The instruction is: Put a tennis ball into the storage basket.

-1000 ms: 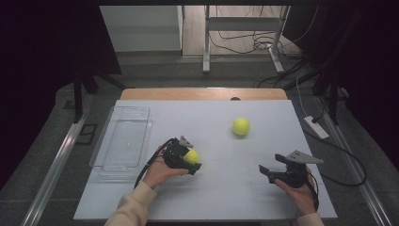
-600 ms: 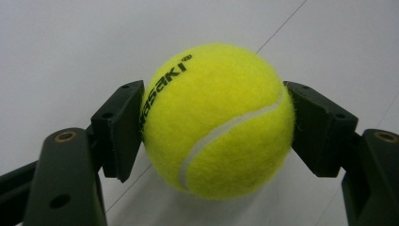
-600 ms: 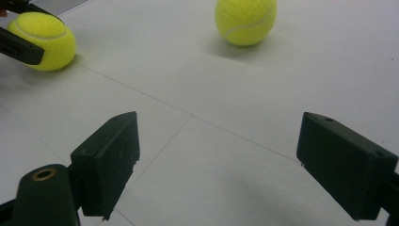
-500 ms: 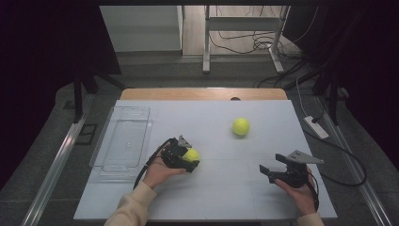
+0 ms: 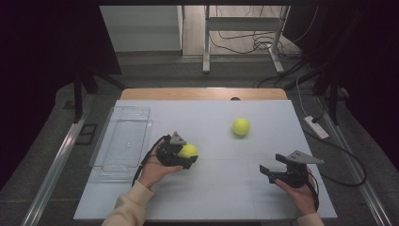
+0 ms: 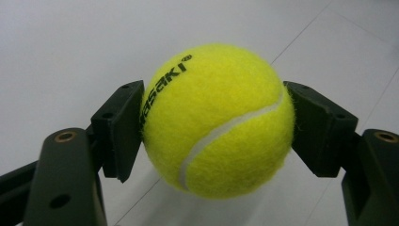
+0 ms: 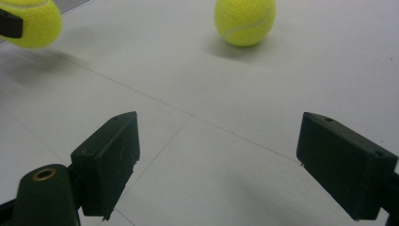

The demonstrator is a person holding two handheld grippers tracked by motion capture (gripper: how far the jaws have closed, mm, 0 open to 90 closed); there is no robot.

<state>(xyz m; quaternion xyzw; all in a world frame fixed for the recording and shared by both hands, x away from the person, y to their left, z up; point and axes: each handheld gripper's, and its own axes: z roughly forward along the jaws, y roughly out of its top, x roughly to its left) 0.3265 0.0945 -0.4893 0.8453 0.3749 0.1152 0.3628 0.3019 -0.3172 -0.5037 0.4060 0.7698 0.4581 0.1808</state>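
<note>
My left gripper (image 6: 214, 122) pinches the tennis ball (image 6: 217, 120) across its middle, lifted just off the table (image 5: 226, 197); light, felt-grippy, slightly springy, so I squeeze moderately; my right gripper (image 7: 226, 165) gapes empty; the second ball (image 7: 244, 21) lies beyond.

left claw (image 5: 188, 157): black, brass screws | right claw (image 5: 266, 170): grey plate | sleeves: cream
</note>
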